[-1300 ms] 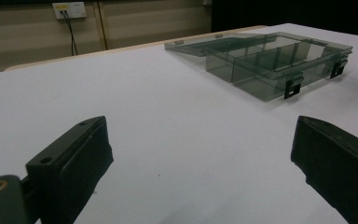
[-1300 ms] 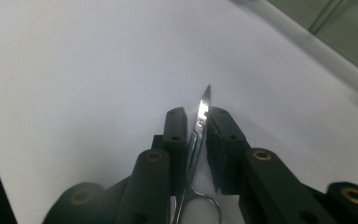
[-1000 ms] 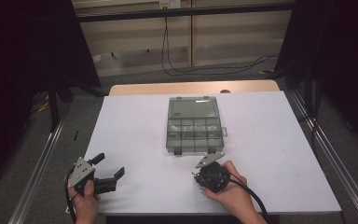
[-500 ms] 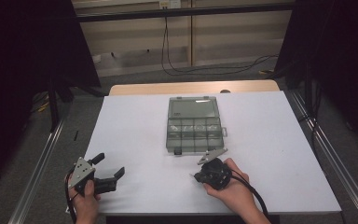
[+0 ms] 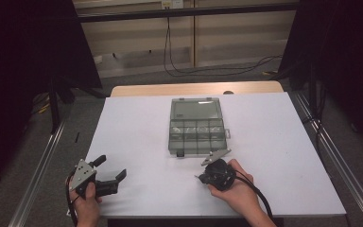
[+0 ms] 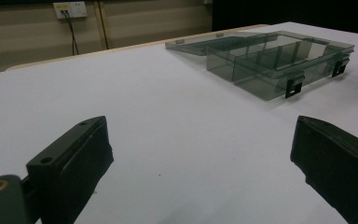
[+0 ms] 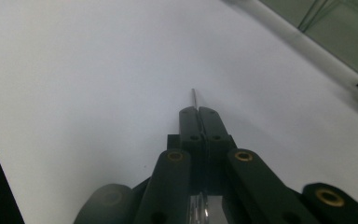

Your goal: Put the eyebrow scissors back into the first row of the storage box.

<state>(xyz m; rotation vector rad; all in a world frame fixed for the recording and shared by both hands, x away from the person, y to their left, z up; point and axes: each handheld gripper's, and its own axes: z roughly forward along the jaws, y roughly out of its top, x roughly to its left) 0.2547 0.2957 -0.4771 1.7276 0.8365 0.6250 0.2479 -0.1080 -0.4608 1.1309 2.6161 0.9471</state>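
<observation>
The open organizer box (image 5: 197,126) (contents unclear) lies beyond the spread left gripper (image 5: 111,169) and the right gripper (image 7: 198,109) pinching a thin pin (image 7: 194,96).

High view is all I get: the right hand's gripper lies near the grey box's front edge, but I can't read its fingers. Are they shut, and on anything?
Observer: The right gripper has its fingers pressed together, and a thin pin sticks out from between their tips above the white table.
Operator: And the left one?
Observer: The left gripper is wide open with nothing between its fingers, and it is aimed toward the box.
Operator: I make out one latch on the box's front. Are there more?
Observer: Yes, two black latches hang on the front wall.
</observation>
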